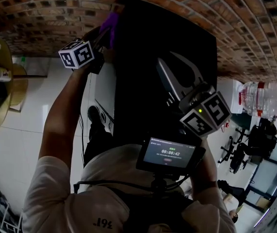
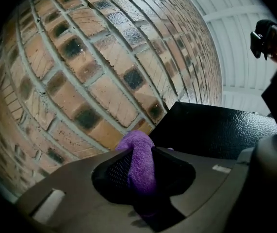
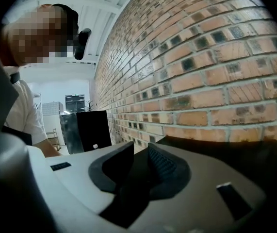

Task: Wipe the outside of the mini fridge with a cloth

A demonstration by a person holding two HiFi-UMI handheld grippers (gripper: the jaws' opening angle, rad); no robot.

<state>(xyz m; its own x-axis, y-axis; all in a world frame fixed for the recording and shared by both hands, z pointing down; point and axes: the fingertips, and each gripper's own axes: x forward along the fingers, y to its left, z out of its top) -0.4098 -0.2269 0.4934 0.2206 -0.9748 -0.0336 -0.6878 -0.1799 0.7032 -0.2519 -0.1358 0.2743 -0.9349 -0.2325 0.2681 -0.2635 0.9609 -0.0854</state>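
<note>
The black mini fridge (image 1: 148, 57) stands against a brick wall, and the head view looks down on its top. My left gripper (image 1: 104, 35) is at the fridge's upper left corner, shut on a purple cloth (image 1: 111, 23). In the left gripper view the cloth (image 2: 139, 166) bulges out between the jaws, close to the fridge's black surface (image 2: 216, 130). My right gripper (image 1: 177, 69) hovers over the fridge top with its jaws apart. In the right gripper view, a narrow gap shows at the right gripper (image 3: 140, 154), with nothing in it. The fridge (image 3: 259, 154) lies dark beneath.
The brick wall (image 1: 191, 8) runs right behind the fridge. A pack of water bottles (image 1: 262, 98) sits to the right and a round yellow stand (image 1: 5, 81) to the left on the white floor. A timer screen (image 1: 170, 154) hangs at my chest. Another black cabinet (image 3: 92, 127) stands farther along the wall.
</note>
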